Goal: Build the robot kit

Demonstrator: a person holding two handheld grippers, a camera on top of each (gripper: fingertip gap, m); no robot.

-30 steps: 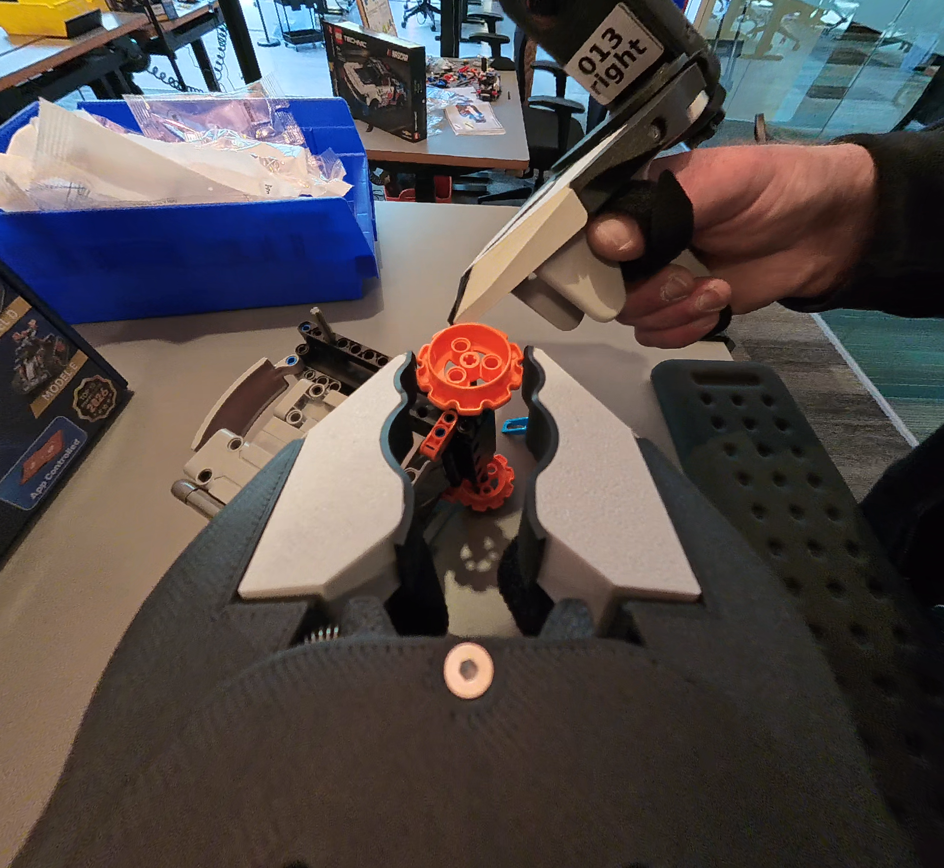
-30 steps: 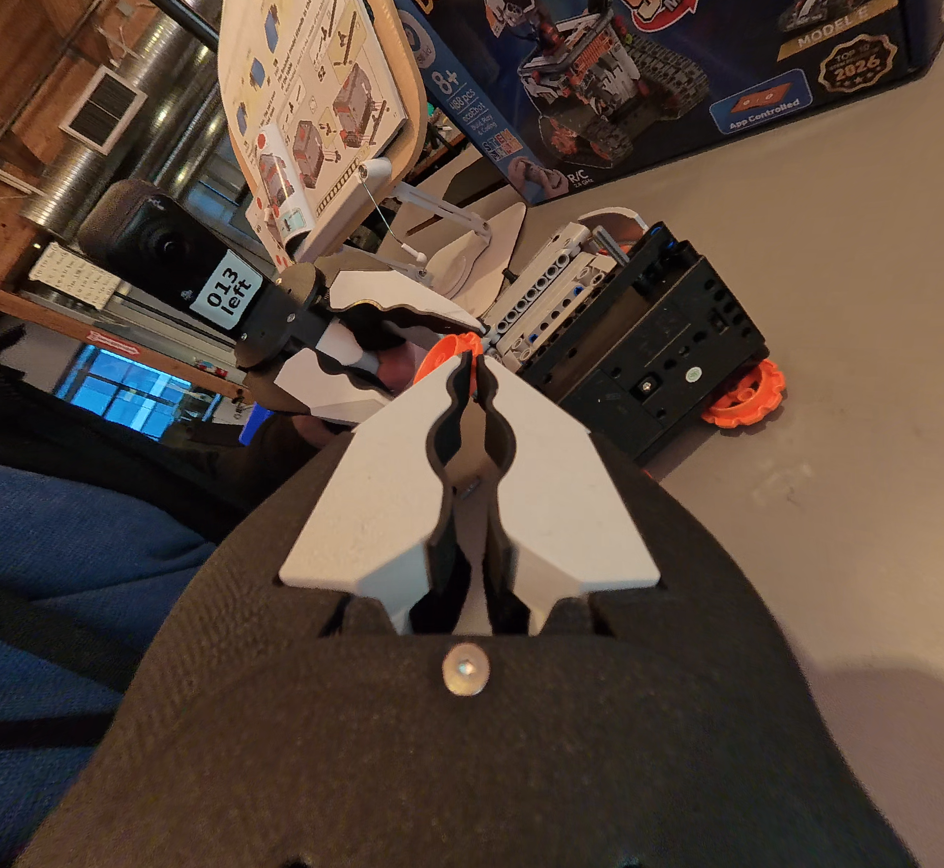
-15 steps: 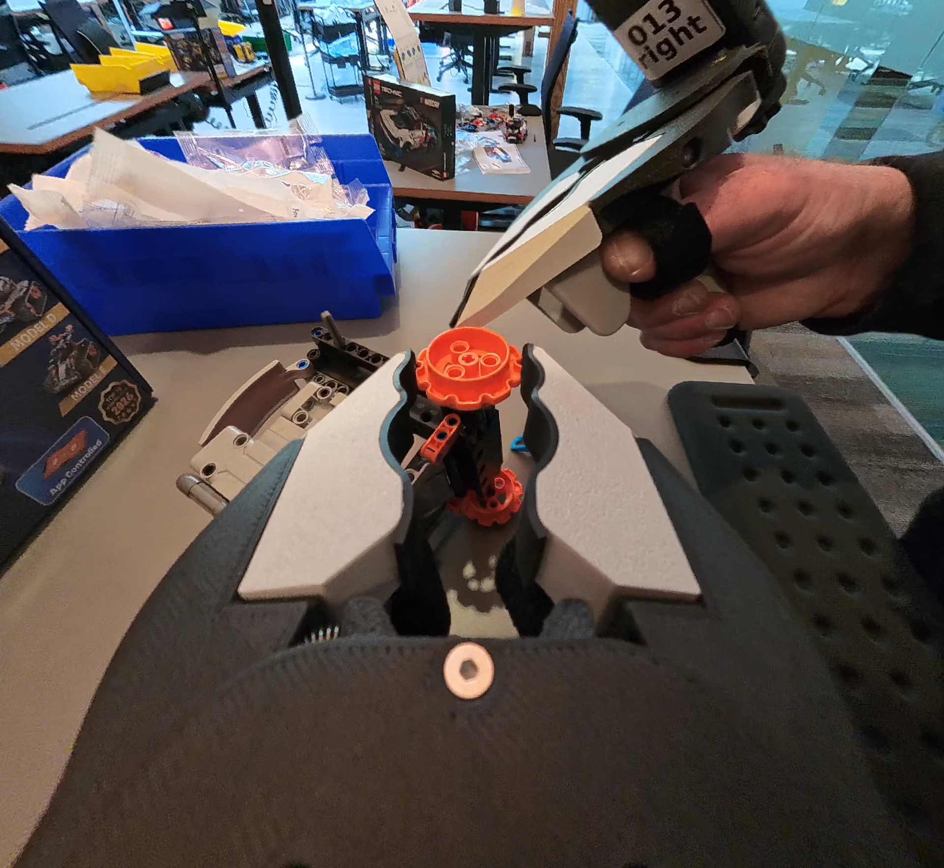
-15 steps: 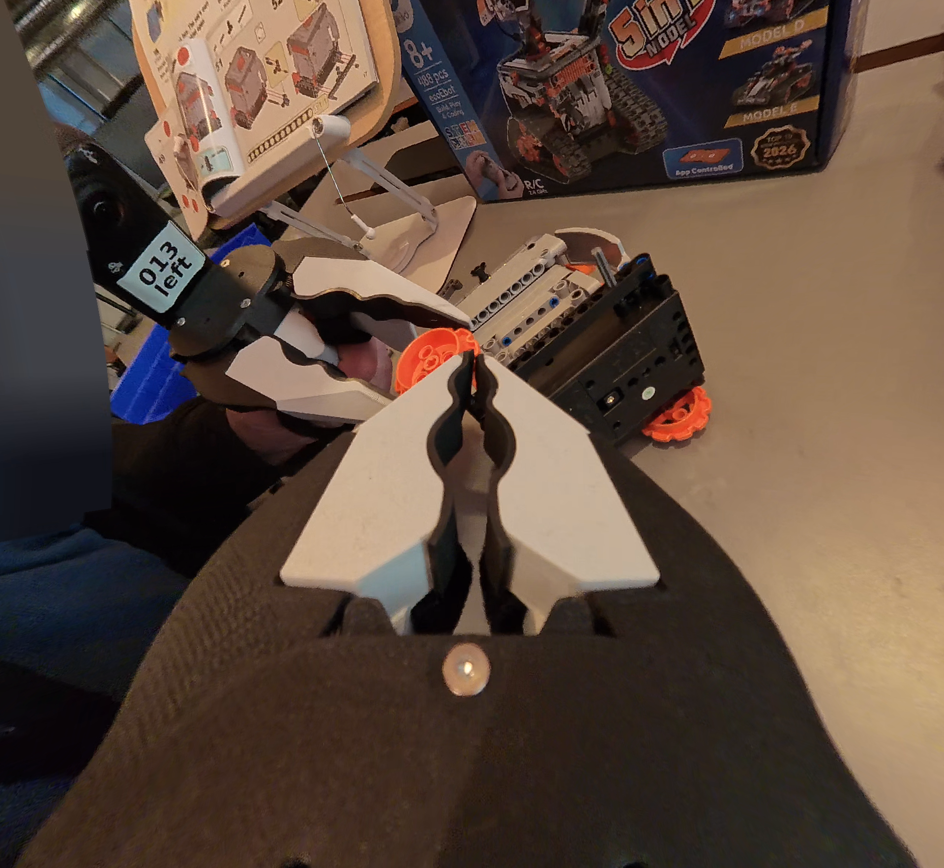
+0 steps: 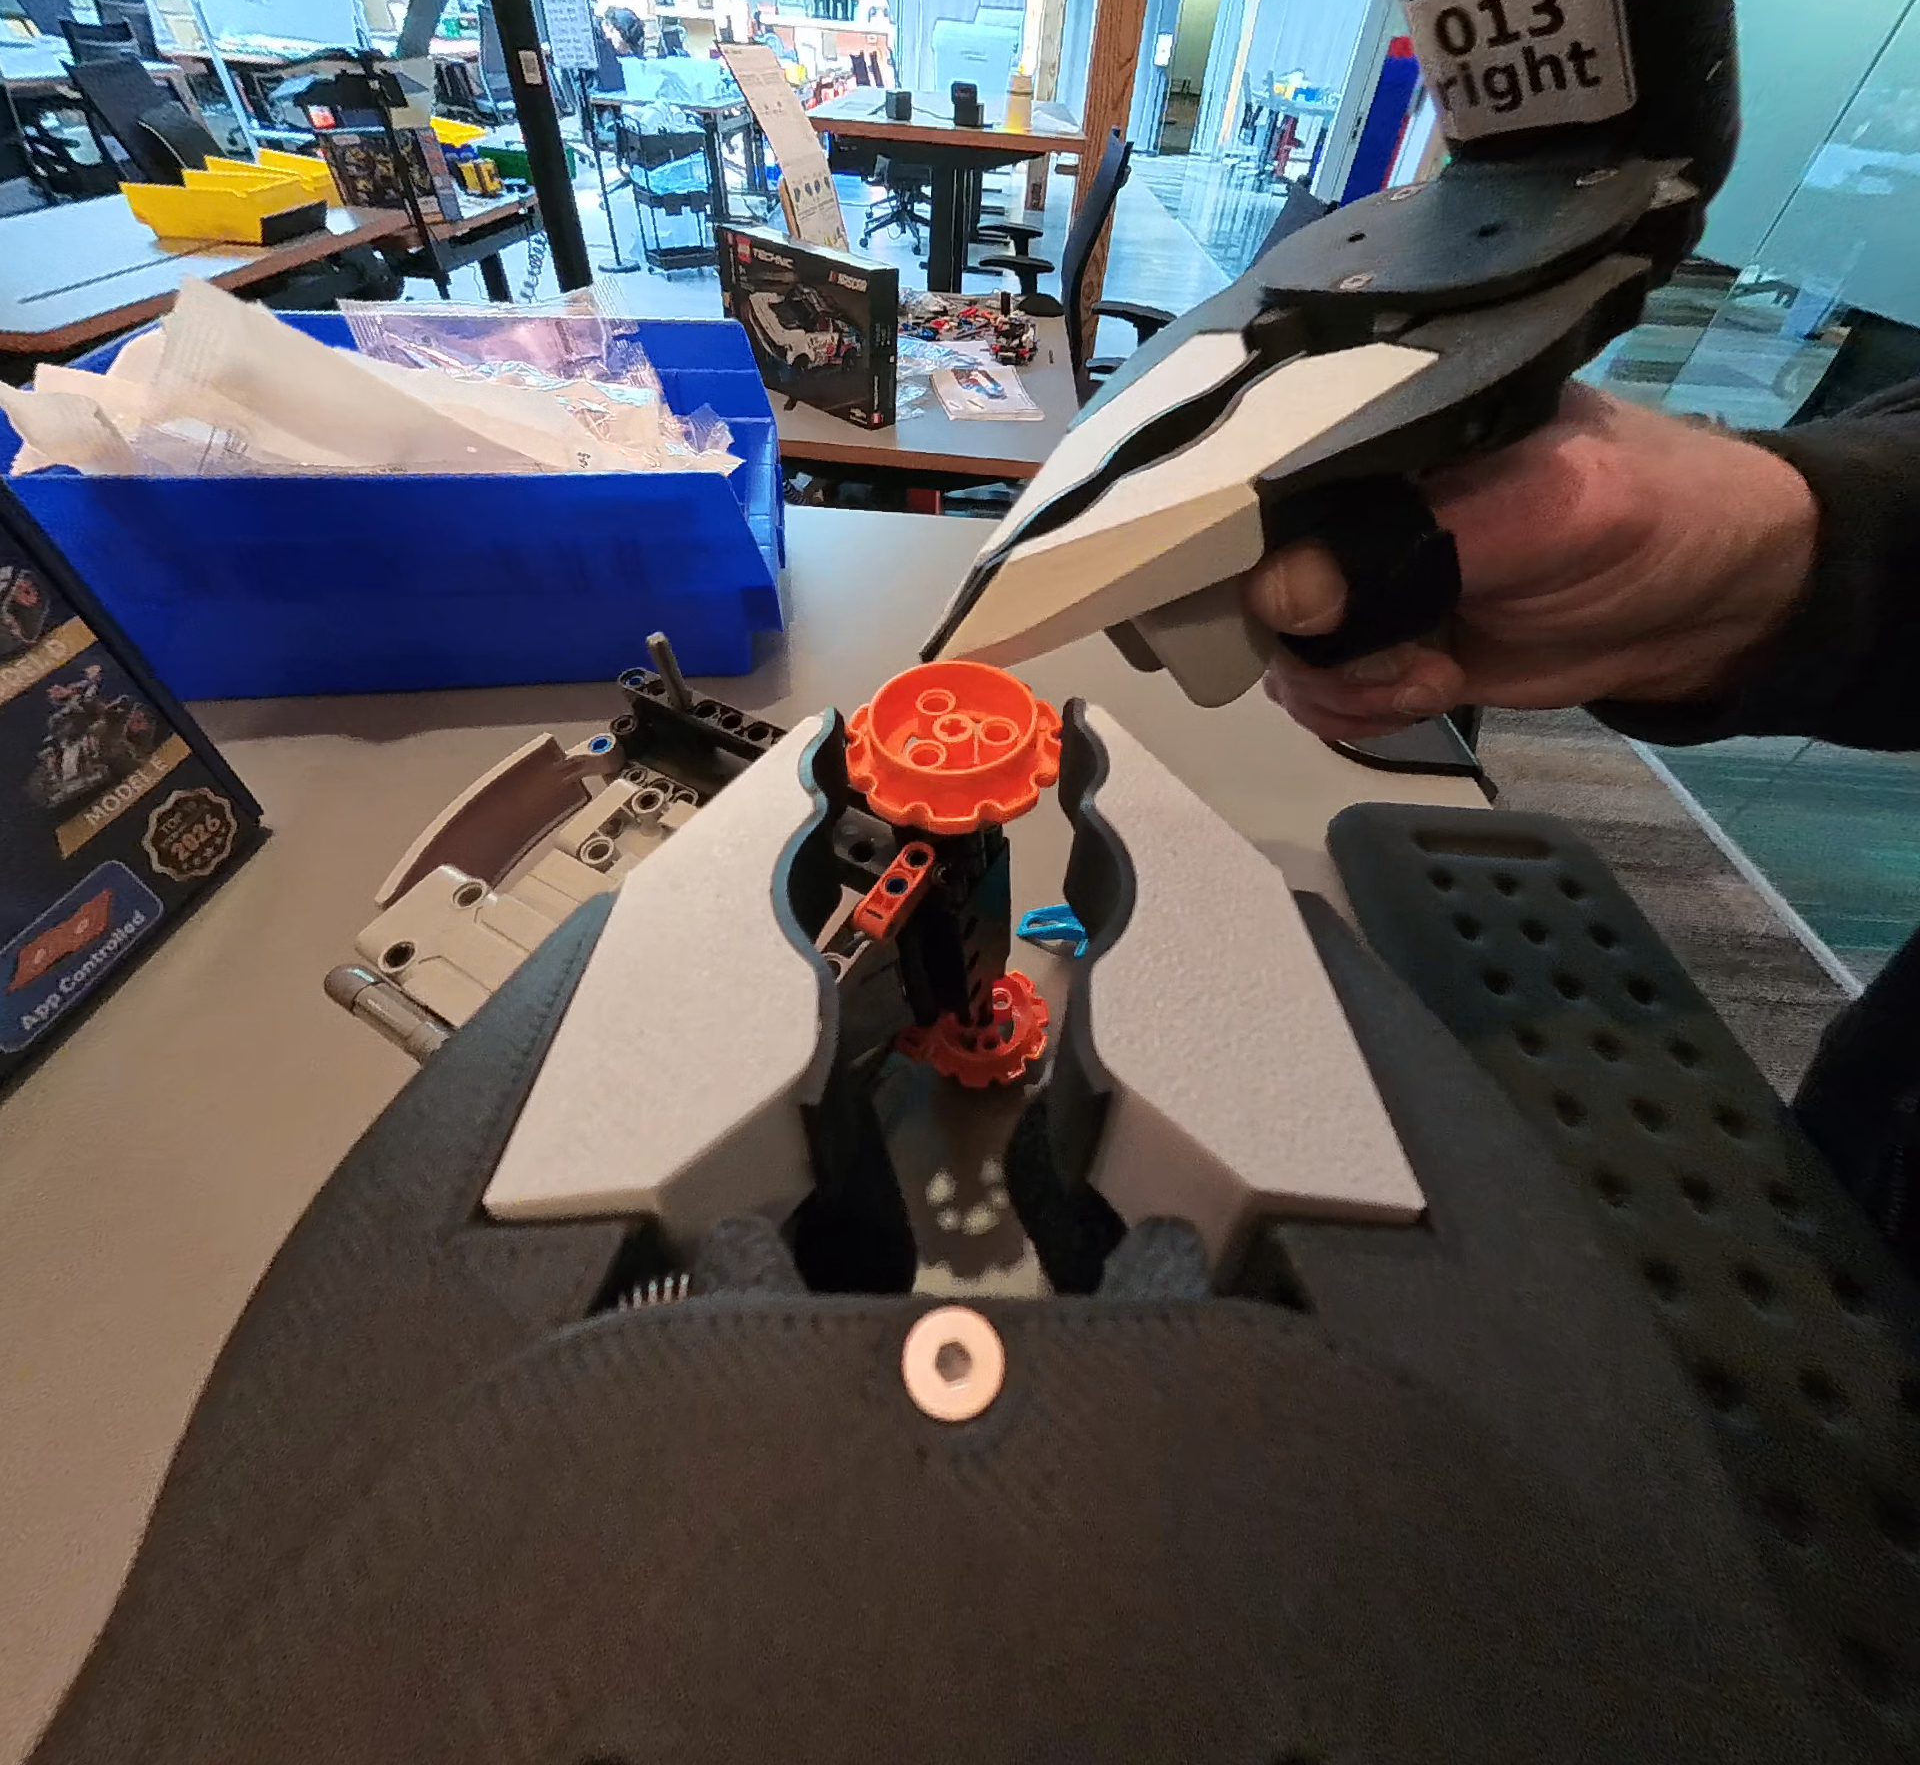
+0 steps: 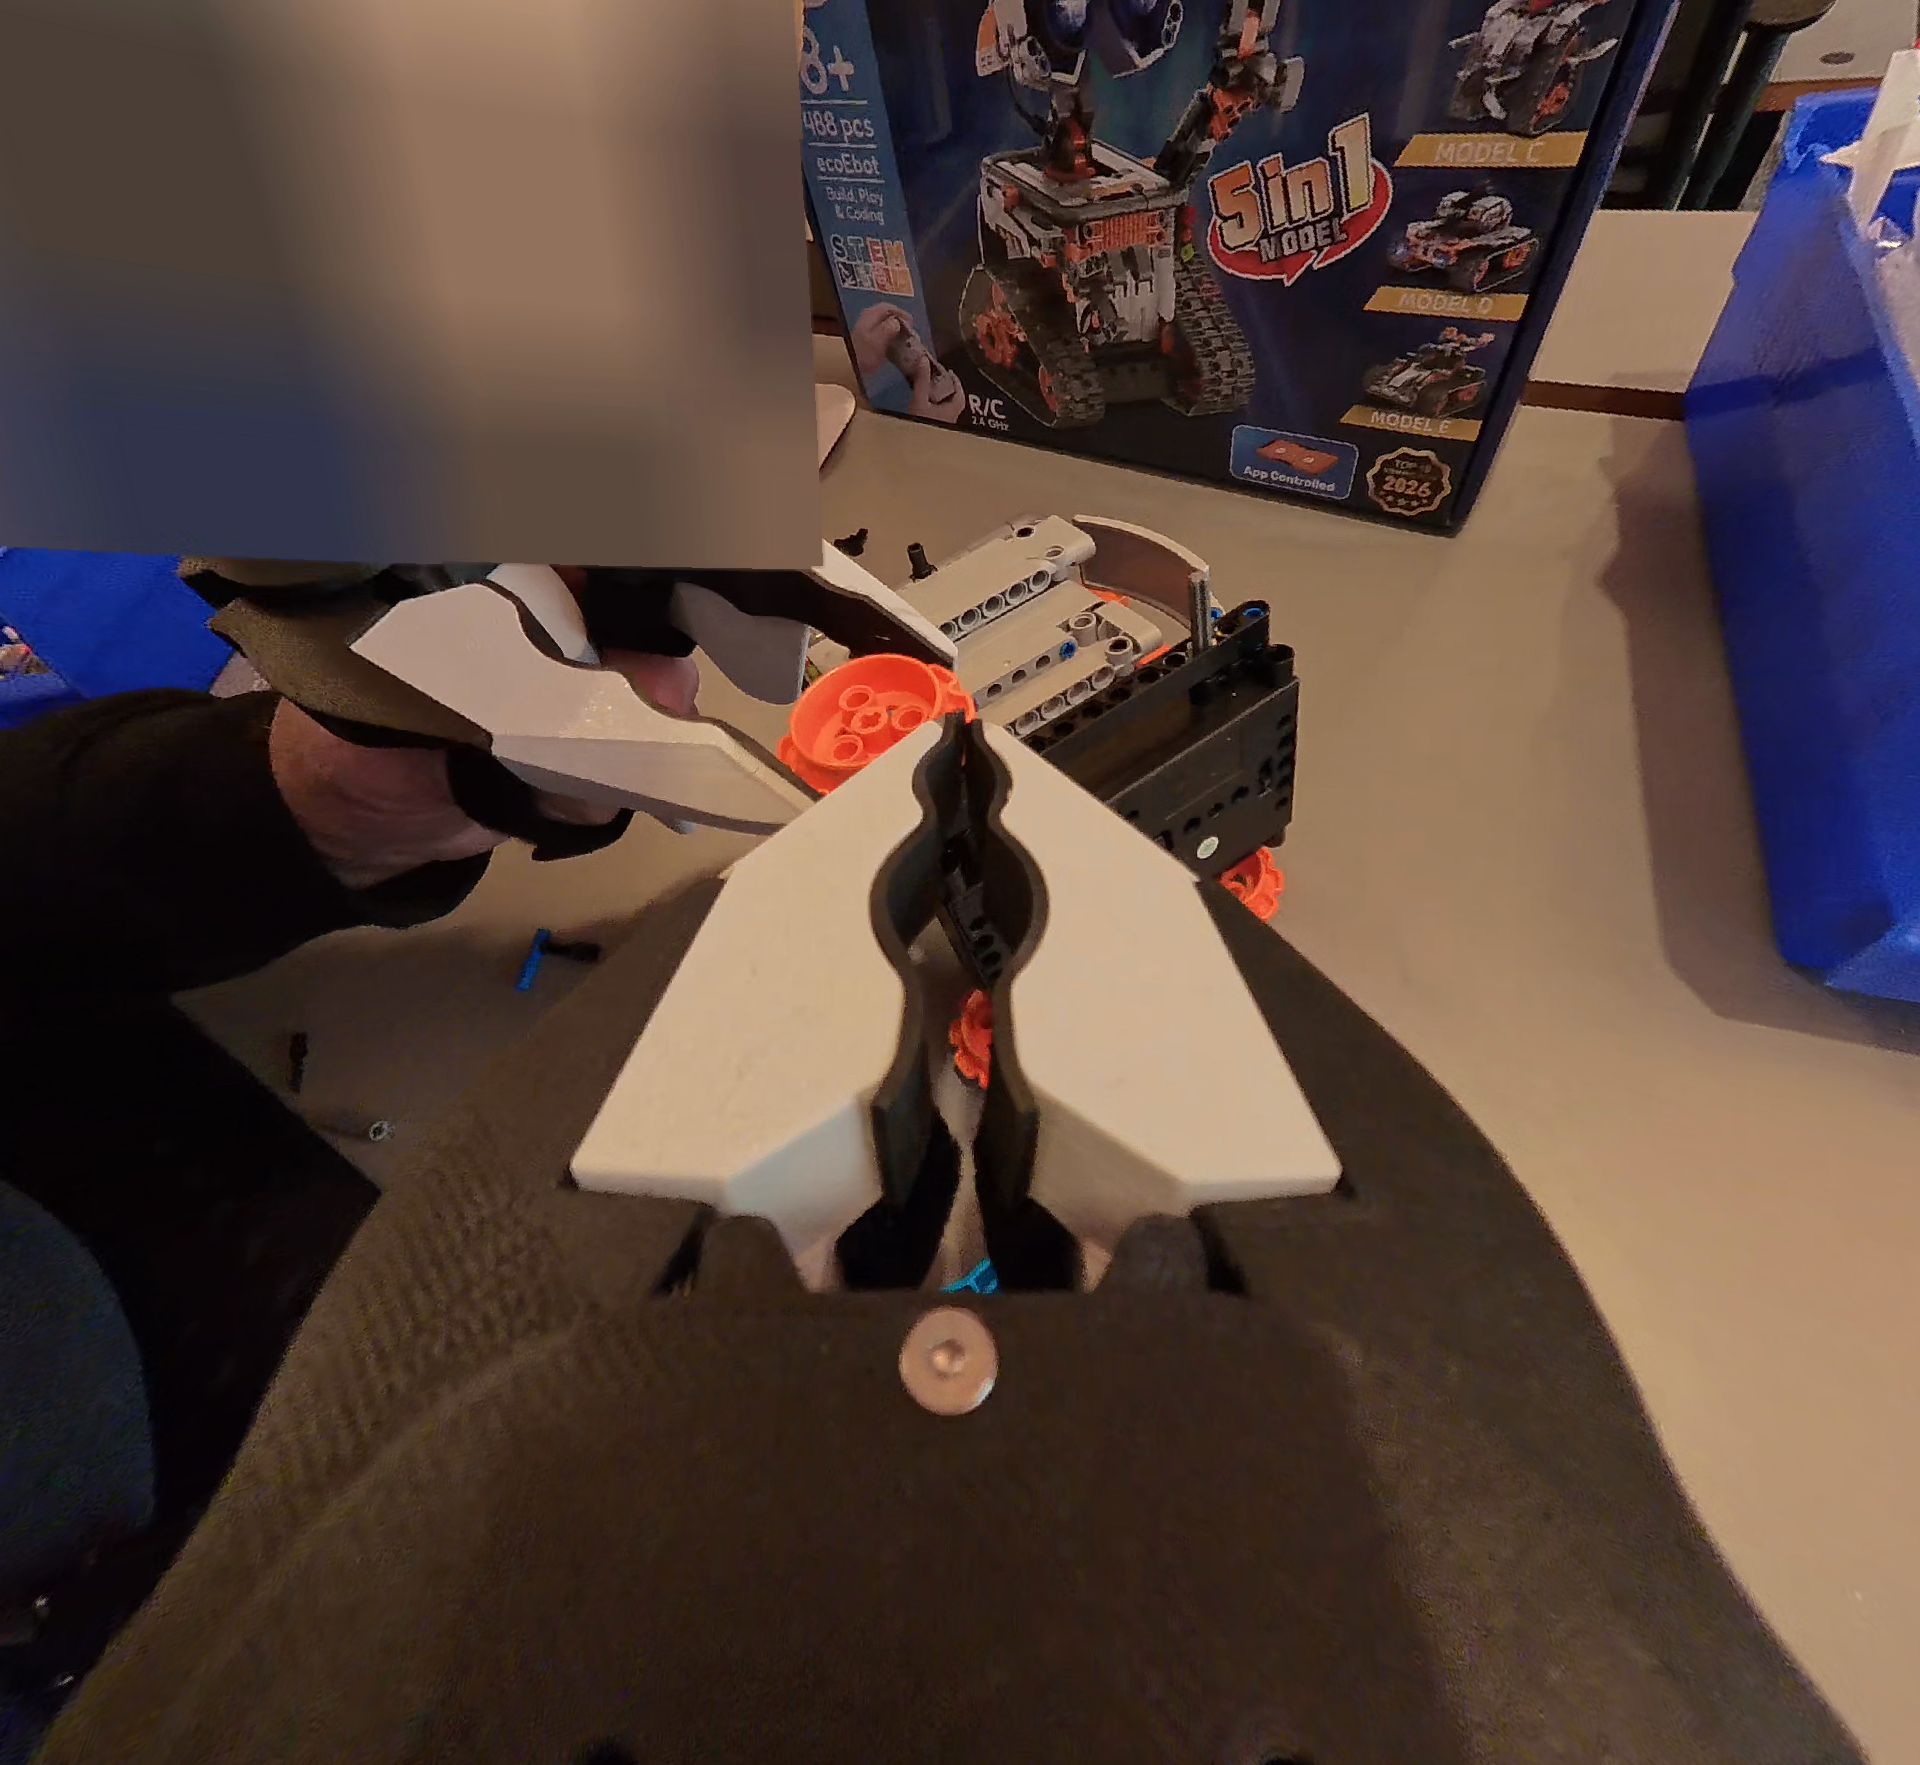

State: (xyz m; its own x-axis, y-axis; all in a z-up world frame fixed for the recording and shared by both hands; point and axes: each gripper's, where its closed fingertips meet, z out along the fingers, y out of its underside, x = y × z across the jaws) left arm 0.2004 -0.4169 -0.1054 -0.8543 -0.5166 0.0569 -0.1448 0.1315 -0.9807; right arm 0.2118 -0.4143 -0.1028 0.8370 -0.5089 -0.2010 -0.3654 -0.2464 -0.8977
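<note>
My left gripper is shut on an orange toothed wheel at the top of a black and grey brick model that lies on the grey table. A second orange wheel sits lower on the same black column. My right gripper is shut and empty, its tips just above the far rim of the held wheel. It also shows in the left wrist view, held by a hand. The left gripper's fingers show in the right wrist view beside the wheel.
A blue bin of plastic bags stands behind the model. A dark toy box stands to the left of the model. A dark perforated pad lies at the right table edge. A small blue piece and a blue pin lie loose. Less than 4 cm separates the two grippers' tips. Between my left fingertips and the small blue piece there is roughly 12 centimeters.
My right gripper has tilted from a sideways roll to level and risen slightly, its tips staying by the orange wheel. My left gripper keeps its hold on the wheel.
</note>
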